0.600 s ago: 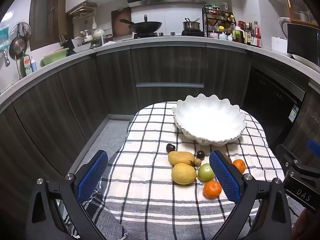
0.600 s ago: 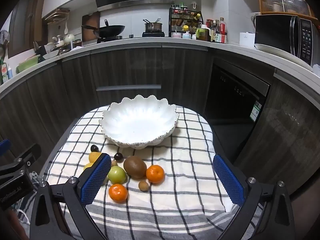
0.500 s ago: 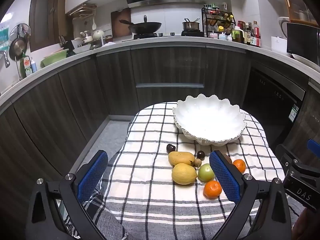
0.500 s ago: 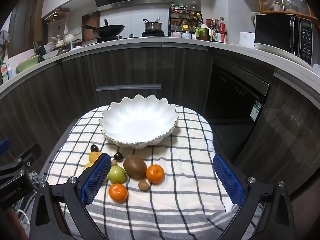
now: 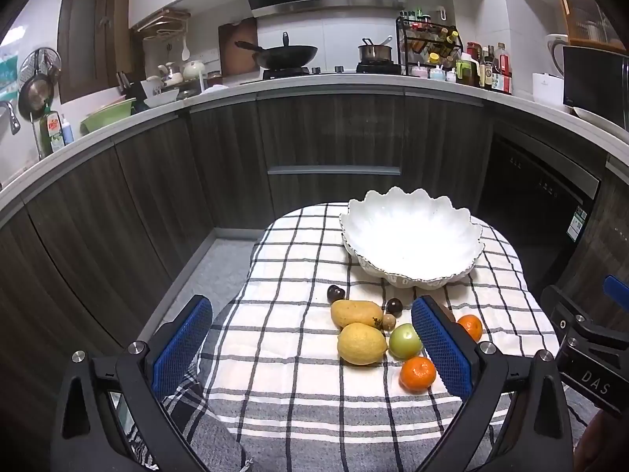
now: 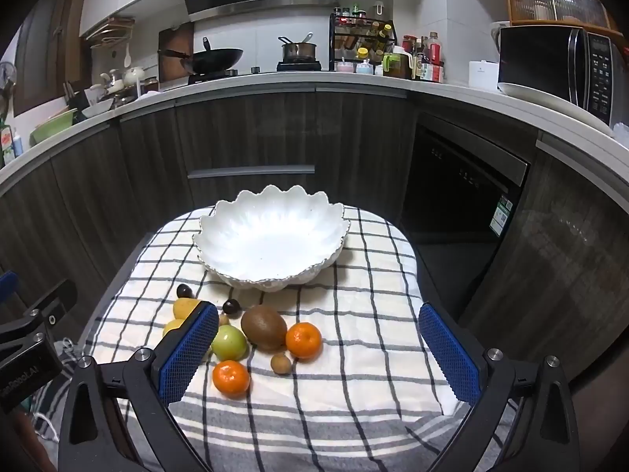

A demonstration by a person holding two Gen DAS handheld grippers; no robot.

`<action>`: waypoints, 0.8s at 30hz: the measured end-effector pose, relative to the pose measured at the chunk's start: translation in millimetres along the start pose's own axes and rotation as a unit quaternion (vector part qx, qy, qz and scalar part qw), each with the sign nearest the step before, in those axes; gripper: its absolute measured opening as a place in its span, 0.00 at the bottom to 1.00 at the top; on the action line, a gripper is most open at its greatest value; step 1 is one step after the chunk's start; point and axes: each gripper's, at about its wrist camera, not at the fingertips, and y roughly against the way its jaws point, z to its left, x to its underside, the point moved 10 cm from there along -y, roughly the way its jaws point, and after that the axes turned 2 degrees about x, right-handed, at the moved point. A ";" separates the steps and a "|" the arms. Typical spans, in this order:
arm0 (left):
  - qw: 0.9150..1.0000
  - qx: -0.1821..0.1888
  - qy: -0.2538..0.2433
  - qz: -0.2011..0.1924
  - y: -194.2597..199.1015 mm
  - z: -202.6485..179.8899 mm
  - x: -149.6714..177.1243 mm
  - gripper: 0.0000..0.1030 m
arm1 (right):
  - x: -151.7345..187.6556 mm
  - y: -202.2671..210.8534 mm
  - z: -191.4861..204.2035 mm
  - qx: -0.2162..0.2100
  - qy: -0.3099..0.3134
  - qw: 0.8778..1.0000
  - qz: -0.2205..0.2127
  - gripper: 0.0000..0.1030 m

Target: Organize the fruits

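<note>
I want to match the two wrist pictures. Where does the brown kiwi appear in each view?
Left wrist view: the kiwi is not visible; the left gripper's right finger seems to cover its place.
Right wrist view: the kiwi lies low and left of centre, between the green fruit and an orange.
Shared landmark: the white scalloped bowl on the checked cloth.

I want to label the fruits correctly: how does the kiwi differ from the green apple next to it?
The kiwi is brown with a dull, rough-looking skin; the green apple is pale green, smooth and a little shiny. The kiwi is oval and lies on its side, while the apple is round. The kiwi looks somewhat larger than the apple. Both lie on the checked cloth in front of the white bowl, and no gripper holds either.
</note>
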 end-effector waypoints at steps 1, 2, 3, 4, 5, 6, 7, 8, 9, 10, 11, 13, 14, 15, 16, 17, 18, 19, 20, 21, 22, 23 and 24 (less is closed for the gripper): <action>1.000 0.001 0.000 0.001 -0.6 0.1 0.4 1.00 | -0.2 0.0 0.1 0.000 0.000 1.000 0.000 1.00; 1.000 0.002 0.000 0.001 -0.7 0.1 0.5 1.00 | -0.2 0.1 0.0 0.000 -0.001 1.000 0.000 1.00; 1.000 0.002 0.001 0.002 -0.9 0.1 0.7 1.00 | -0.3 0.2 0.3 0.000 0.000 1.000 0.000 1.00; 1.000 0.003 0.000 0.002 -1.1 0.0 0.7 1.00 | -0.2 0.3 0.3 0.000 0.000 1.000 0.000 1.00; 1.000 0.003 0.000 0.003 -1.2 -0.1 0.5 1.00 | -0.1 0.3 0.3 0.000 0.000 1.000 0.000 1.00; 1.000 0.004 0.000 0.002 -1.6 -0.2 1.3 1.00 | -0.2 0.3 0.2 0.000 0.000 1.000 0.000 1.00; 1.000 0.005 0.000 0.003 -1.7 -0.7 1.7 1.00 | -0.2 0.2 0.2 0.000 -0.001 1.000 0.000 1.00; 1.000 0.006 0.000 0.004 -2.1 -1.1 1.9 1.00 | -0.3 0.2 0.2 0.000 -0.001 1.000 0.000 1.00; 1.000 0.007 0.001 0.004 -2.5 -1.2 2.3 1.00 | -0.3 0.2 0.0 0.000 0.000 1.000 0.000 1.00; 1.000 0.009 0.001 0.005 -3.3 -1.4 3.0 1.00 | -0.3 0.3 -0.1 0.000 0.000 1.000 0.000 1.00; 1.000 0.010 0.001 0.005 -3.4 -1.5 3.3 1.00 | -0.3 0.4 -0.2 0.000 0.000 1.000 0.000 1.00; 1.000 0.009 0.001 0.004 -3.0 -1.5 3.3 1.00 | -0.3 0.1 -0.1 0.000 -0.001 1.000 0.000 1.00; 1.000 0.009 0.000 0.003 -2.9 -1.5 2.7 1.00 | -0.4 0.1 -0.2 0.000 -0.001 1.000 0.000 1.00; 1.000 0.010 0.000 0.003 -3.0 -1.9 2.1 1.00 | -0.4 0.2 -0.1 0.000 -0.001 1.000 0.000 1.00; 1.000 0.010 0.000 0.003 -3.5 -2.1 1.9 1.00 | -0.4 0.1 0.0 0.000 -0.001 1.000 0.000 1.00; 1.000 0.011 -0.001 0.003 -3.6 -2.3 2.0 1.00 | -0.5 0.1 0.1 0.000 -0.001 1.000 0.000 1.00; 1.000 0.010 0.000 0.003 -3.4 -2.4 2.0 1.00 | -1.2 0.4 -1.2 0.000 -0.001 1.000 -0.001 1.00; 1.000 0.011 0.000 0.003 -3.0 -2.5 2.2 1.00 | -1.1 1.0 -1.3 0.000 -0.001 1.000 -0.001 1.00; 1.000 0.011 0.000 0.002 -3.3 -2.8 2.0 1.00 | -0.7 1.7 -1.6 0.000 -0.001 1.000 -0.001 1.00; 1.000 0.010 -0.001 0.002 -3.2 -2.9 2.1 1.00 | -0.7 1.5 -1.6 0.000 -0.002 1.000 -0.001 1.00; 1.000 0.011 -0.001 0.002 -3.2 -2.8 2.2 1.00 | -0.7 1.6 -1.6 0.000 -0.002 1.000 0.000 1.00; 1.000 0.011 0.000 0.002 -3.3 -2.9 2.1 1.00 | -0.5 1.4 -1.4 0.000 -0.002 1.000 -0.001 1.00; 1.000 0.011 0.000 0.003 -3.2 -2.9 2.2 1.00 | -0.4 1.5 -1.4 0.000 -0.002 1.000 -0.001 1.00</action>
